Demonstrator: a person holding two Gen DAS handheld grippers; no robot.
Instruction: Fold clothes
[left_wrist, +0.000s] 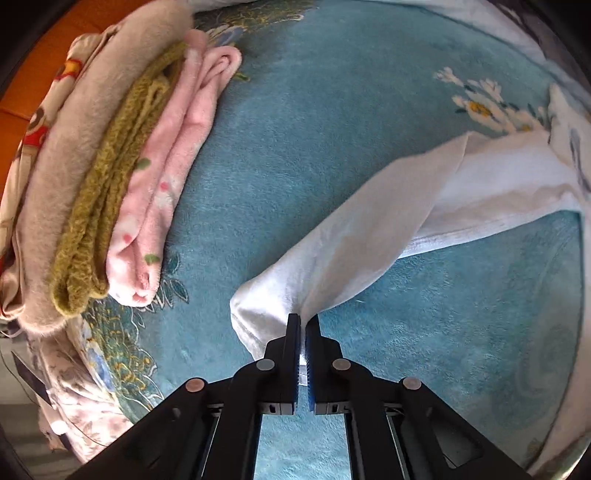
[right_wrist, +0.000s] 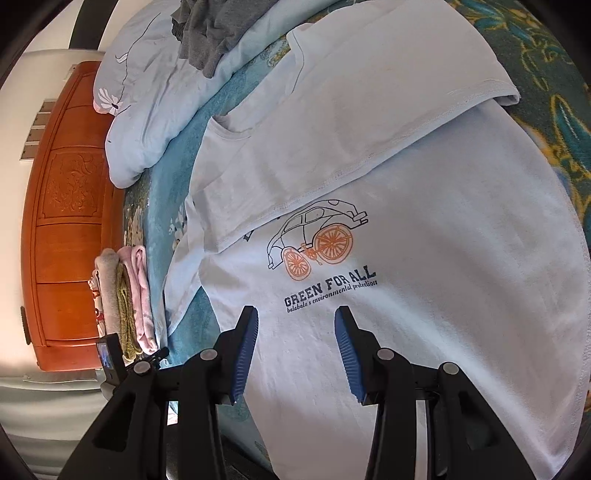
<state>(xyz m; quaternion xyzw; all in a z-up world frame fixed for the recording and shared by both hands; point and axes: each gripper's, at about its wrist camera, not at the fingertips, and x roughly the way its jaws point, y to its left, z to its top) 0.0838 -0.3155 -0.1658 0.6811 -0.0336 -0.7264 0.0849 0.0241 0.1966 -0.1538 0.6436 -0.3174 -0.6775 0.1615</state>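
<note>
T-shirt (right_wrist: 424, 229) spread on bed (left_wrist: 332, 110), one side folded over | left claw (left_wrist: 303, 325) clamped on sleeve (left_wrist: 332, 258) | right claw (right_wrist: 295, 321) parted, empty, above print (right_wrist: 325, 254)

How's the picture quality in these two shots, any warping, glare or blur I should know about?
Left wrist view: strong fisheye bending with dark corners; even daylight, no harsh glare; the left claw, clamped on the white T-shirt's sleeve, is sharp. Right wrist view: same curvature bows the orange wooden headboard; the T-shirt's print is legible, the wall at far left is washed out.
</note>
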